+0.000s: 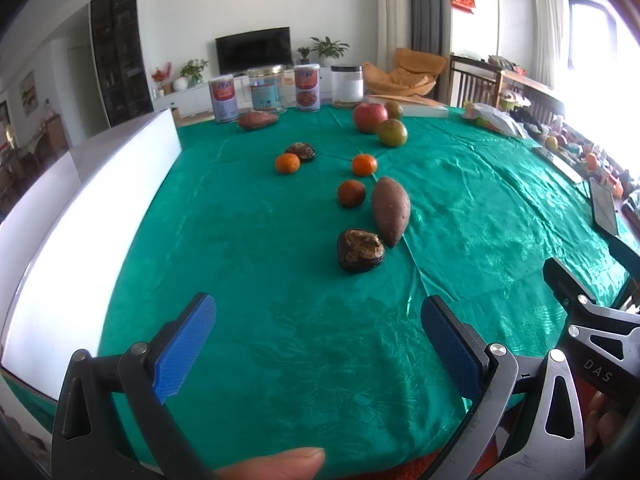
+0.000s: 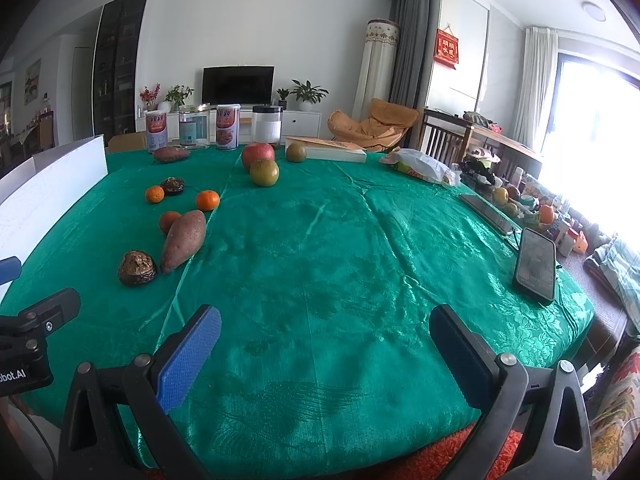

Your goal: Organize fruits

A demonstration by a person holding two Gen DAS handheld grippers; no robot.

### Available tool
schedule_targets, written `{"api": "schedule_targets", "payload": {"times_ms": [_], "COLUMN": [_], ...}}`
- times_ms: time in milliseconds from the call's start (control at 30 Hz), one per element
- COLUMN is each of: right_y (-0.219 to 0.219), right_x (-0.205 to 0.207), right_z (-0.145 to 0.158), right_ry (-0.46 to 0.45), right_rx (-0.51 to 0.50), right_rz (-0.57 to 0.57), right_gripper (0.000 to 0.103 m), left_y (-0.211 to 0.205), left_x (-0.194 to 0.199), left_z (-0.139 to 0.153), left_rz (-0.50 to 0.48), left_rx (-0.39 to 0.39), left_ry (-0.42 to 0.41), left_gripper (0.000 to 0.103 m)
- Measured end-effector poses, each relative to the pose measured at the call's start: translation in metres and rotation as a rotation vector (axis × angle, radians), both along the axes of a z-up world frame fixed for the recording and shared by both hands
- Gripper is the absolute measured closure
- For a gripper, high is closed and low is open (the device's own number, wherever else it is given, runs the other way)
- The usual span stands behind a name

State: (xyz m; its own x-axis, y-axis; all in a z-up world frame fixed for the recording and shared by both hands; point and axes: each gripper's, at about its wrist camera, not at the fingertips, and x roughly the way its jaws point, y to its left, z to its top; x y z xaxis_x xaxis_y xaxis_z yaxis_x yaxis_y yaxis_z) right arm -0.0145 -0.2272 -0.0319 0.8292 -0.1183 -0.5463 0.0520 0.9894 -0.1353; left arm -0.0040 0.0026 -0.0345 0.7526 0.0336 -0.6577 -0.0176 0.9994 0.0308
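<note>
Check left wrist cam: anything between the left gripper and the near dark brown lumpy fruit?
Nothing. In the left wrist view only bare green tablecloth lies between the open left gripper and the dark lumpy fruit; the sweet potato sits beyond it.

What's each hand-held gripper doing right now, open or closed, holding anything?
Left hand-held gripper: open, holding nothing, above the green tablecloth.
Right hand-held gripper: open, holding nothing.

right claw [image 1: 600,364]: "DAS" on its metal arm | left claw [image 2: 20,376]: "bot.AI" on its body | tin and red wall sign lettering: unreadable
</note>
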Motion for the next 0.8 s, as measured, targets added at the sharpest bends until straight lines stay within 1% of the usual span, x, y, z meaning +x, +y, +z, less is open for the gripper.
{"api": "schedule_targets", "payload": {"times_ms": [800], "right_y": [0.0044], "right_x": [-0.0024], "right_z": [0.0007], "right_ry": [-0.011], "right_rx": [-0.022], "right_rz": [0.019], "right_gripper": [0.0], "left_y": [0.0034], "left_x": [0.0012], "left_z": [-0.0009], "left_rz": [0.008], "left_rx": [0.0], "left_ry": [0.001], "left_gripper": [0.0]}}
